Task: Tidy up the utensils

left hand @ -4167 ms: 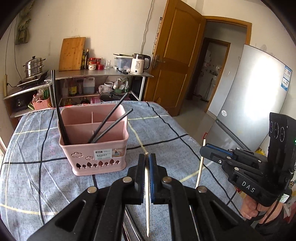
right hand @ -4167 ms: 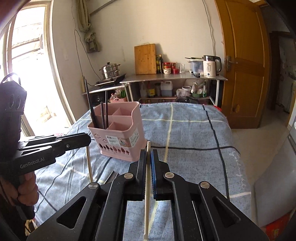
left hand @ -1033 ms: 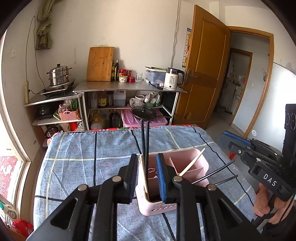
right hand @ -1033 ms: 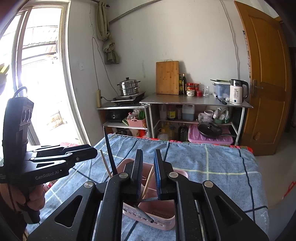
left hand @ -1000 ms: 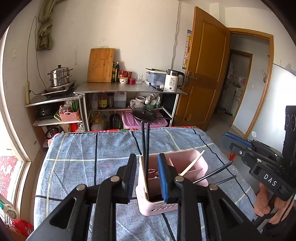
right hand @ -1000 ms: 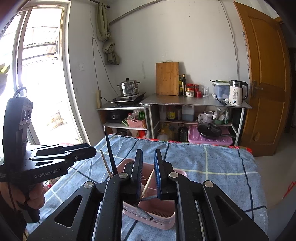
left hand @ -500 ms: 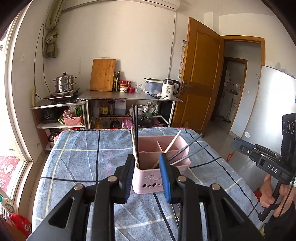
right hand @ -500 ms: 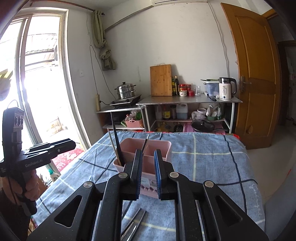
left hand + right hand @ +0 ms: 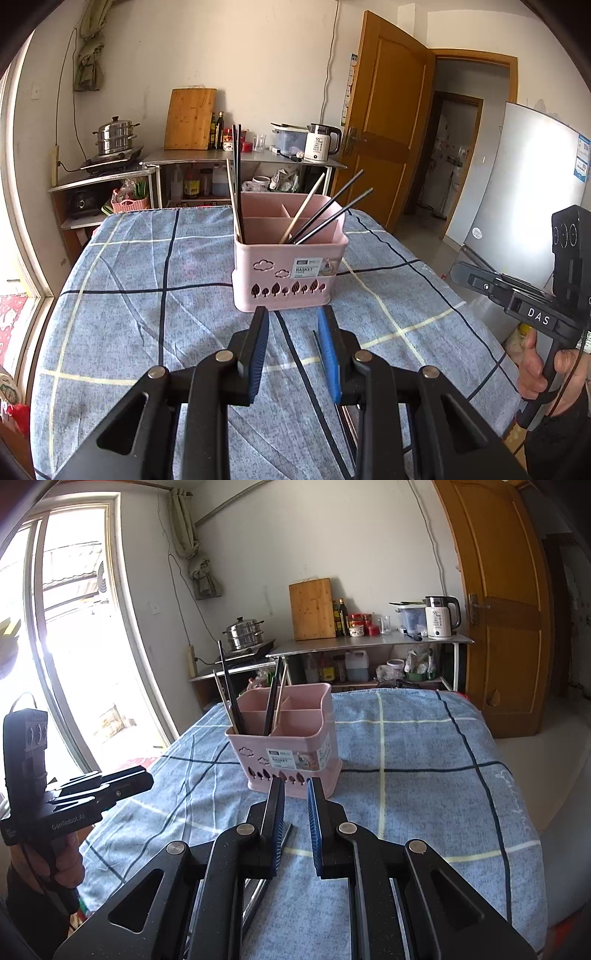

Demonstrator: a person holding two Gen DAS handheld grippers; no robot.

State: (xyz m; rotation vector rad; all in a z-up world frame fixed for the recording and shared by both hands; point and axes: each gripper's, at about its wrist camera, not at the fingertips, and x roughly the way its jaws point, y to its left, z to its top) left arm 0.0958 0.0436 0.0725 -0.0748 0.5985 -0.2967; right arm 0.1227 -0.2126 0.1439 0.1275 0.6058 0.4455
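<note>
A pink utensil basket [image 9: 290,266] stands on the blue checked tablecloth [image 9: 147,295]; it also shows in the right wrist view [image 9: 291,753]. Black chopsticks [image 9: 332,210] and wooden chopsticks [image 9: 301,214] stand in its compartments. My left gripper [image 9: 293,321] is open and empty, just in front of the basket. My right gripper [image 9: 295,790] is open and empty, also in front of the basket. Metal utensils [image 9: 273,853] lie on the cloth under the right gripper, mostly hidden by it. A thin dark utensil [image 9: 317,345] lies by the left gripper's right finger.
A steel shelf [image 9: 240,157] behind the table holds a cutting board [image 9: 190,118], a kettle [image 9: 321,142] and bottles. A steamer pot [image 9: 116,134] sits at the left. A wooden door [image 9: 388,122] and a fridge [image 9: 528,177] stand at the right.
Both grippers let go of wooden chopsticks into the basket, then drew back and down toward the table's near side. The basket now sits farther ahead of both.
</note>
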